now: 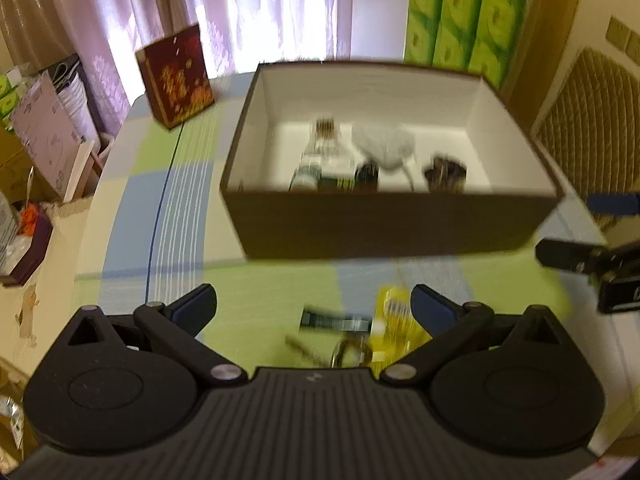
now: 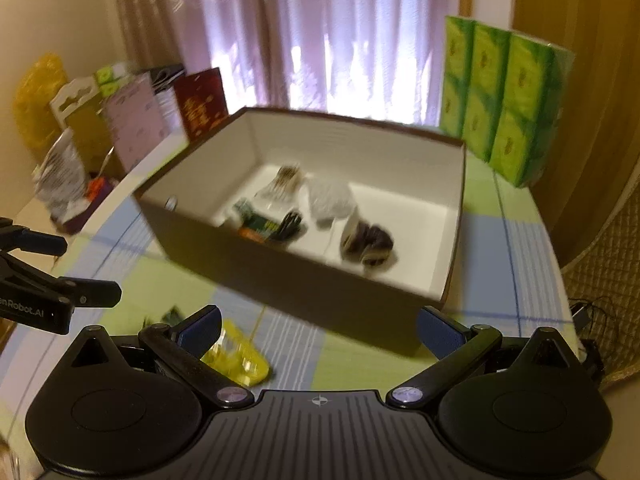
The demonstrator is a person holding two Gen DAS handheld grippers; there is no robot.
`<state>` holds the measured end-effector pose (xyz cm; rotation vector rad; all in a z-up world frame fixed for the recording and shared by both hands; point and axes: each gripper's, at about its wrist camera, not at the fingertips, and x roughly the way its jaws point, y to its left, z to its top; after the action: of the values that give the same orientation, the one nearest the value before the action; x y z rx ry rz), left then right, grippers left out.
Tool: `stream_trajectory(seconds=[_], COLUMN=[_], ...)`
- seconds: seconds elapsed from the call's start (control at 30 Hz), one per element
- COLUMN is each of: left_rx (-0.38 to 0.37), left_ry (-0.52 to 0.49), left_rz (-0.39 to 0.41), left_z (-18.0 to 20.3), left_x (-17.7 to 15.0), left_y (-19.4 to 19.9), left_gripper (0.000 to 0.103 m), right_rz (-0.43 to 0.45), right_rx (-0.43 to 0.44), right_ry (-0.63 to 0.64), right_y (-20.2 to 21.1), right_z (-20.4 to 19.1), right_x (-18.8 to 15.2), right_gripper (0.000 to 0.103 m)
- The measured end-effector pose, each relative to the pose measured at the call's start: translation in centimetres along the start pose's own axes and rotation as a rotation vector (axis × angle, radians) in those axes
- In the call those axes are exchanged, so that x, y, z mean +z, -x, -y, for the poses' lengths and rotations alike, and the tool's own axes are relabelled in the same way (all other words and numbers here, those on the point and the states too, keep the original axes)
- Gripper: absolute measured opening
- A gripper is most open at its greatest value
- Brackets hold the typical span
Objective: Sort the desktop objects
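A brown cardboard box (image 1: 392, 224) with a white inside stands on the checked tablecloth; it also shows in the right wrist view (image 2: 280, 276). Several small items lie in it, among them a bottle (image 1: 320, 152), a white bundle (image 1: 384, 142) and a dark packet (image 2: 366, 244). On the cloth in front of the box lie a yellow packet (image 1: 394, 320), a dark stick-shaped item (image 1: 334, 320) and a metal ring (image 1: 348, 354). My left gripper (image 1: 314, 306) is open above these. My right gripper (image 2: 318, 330) is open and empty near the box's front corner; the yellow packet (image 2: 238, 358) lies by its left finger.
A red patterned box (image 1: 176, 78) stands at the table's far left. Green tissue packs (image 2: 504, 100) stand behind the box on the right. Bags and cartons (image 1: 48, 132) crowd the floor left of the table. A padded chair back (image 1: 588, 120) is at right.
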<state>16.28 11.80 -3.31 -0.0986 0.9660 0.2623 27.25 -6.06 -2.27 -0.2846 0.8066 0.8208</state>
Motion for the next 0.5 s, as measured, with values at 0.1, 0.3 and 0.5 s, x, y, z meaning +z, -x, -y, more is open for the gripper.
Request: stream_trajectory(seconds=[0.1, 0.3, 0.5], left_rx=[-0.012, 0.007, 0.028], left_ry=[0.024, 0.035, 0.082], left_rz=[-0.044, -0.122, -0.173], left_z=[-0.1, -0.4, -1.4], left_x=[-2.5, -6.6, -8.5], left_y=[-0.1, -0.6, -1.3], left_gripper=[0.101, 0.099, 0.099], right_rz=[-0.032, -0.116, -0.186], right_rx=[0.038, 0.103, 0.169], right_ry=[0.013, 0.056, 0.128], right_y=[0.0, -1.0, -2.3], right_z=[-0.5, -1.7, -3.3], right_x=[-2.0, -5.1, -7.4], right_gripper=[0.101, 0.101, 0.101])
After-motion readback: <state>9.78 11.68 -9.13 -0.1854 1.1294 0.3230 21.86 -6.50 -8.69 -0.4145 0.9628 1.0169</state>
